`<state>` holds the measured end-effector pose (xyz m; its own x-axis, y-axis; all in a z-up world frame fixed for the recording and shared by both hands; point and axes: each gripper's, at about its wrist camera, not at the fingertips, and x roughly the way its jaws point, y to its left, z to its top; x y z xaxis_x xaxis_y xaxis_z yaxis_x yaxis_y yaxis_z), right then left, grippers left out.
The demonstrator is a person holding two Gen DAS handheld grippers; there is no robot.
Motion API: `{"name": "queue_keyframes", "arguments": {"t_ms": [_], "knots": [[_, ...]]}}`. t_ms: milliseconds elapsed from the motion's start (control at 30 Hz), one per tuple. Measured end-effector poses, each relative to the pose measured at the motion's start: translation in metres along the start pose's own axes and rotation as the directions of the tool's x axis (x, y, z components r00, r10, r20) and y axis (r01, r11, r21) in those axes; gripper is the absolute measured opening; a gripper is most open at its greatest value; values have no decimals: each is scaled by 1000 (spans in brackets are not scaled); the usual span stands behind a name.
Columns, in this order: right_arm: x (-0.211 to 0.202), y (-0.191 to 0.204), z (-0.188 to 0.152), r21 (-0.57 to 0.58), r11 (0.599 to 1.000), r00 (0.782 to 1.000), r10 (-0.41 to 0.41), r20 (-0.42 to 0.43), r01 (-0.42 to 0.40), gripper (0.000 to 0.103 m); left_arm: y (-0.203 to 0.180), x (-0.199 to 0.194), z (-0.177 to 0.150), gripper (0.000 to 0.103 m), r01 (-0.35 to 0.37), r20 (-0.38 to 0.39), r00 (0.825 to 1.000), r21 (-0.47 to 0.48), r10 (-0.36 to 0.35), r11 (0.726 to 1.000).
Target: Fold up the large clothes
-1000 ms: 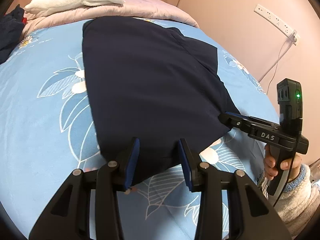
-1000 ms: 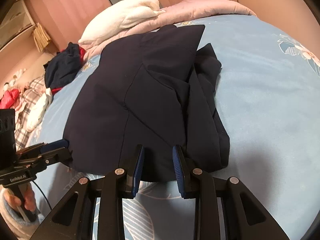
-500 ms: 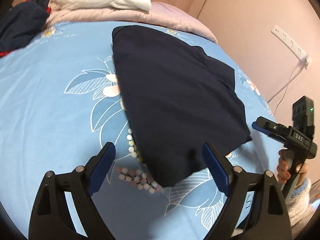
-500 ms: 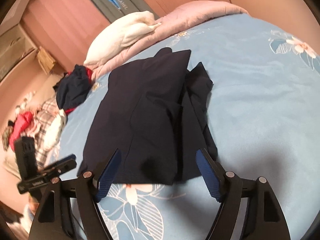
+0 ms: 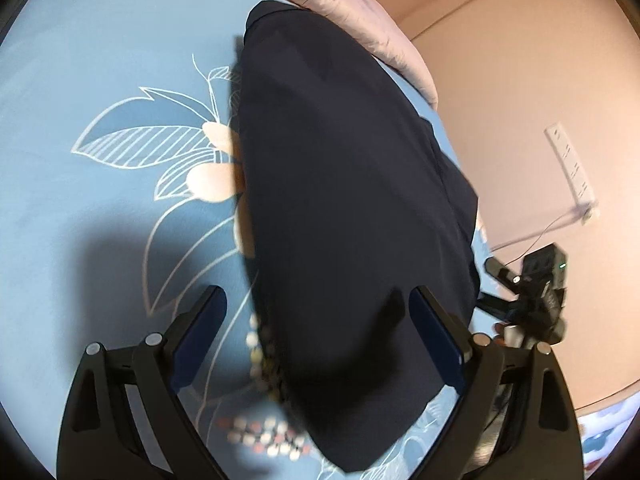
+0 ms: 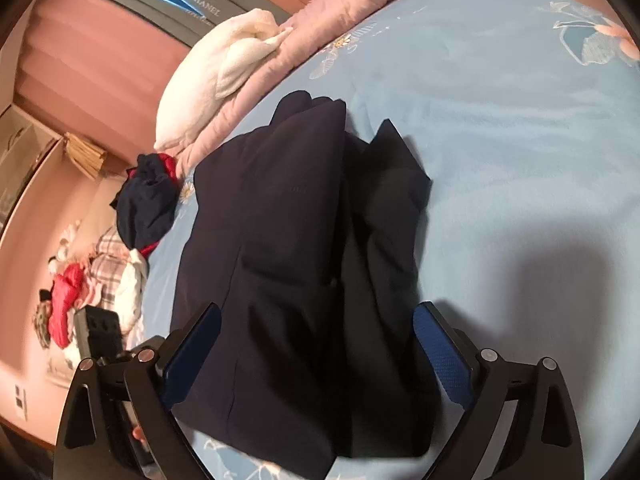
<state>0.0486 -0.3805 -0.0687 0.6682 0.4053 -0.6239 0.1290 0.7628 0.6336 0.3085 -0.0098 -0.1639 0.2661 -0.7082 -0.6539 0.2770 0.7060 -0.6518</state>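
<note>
A home bedroom: a bed under a light blue sheet printed with flowers [image 6: 500,128], a quilted pink duvet [image 6: 360,4], pink curtains [image 6: 92,44], and a heap of mixed clothes [image 6: 84,280] alongside.

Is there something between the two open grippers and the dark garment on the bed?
Nothing visible. The left gripper and right gripper, jaws just opened, hang directly over the dark garment with nothing between.

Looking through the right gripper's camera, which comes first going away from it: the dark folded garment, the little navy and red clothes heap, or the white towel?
From the right gripper:
1. Dark garment, between its open fingers.
2. Navy and red heap, farther left.
3. White towel, far upper left on the pink quilt.
</note>
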Motion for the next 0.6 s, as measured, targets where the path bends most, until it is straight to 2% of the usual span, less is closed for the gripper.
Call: {"name": "queue_keyframes", "arguments": {"t_ms": [233,467,600], "knots": [[15,-11,14,36,997,997,64,-39,-62,99,9,25,20,93,97,-40,994,-61,-100,993],[26,-11,26,24,994,992,105,-75,-103,100,2,38,33,95,108,-64,992,-35,-110,994],[34,-6,30,-6,994,990,106,-88,-107,100,-8,45,34,102,96,-74,993,-8,-97,995]]}}
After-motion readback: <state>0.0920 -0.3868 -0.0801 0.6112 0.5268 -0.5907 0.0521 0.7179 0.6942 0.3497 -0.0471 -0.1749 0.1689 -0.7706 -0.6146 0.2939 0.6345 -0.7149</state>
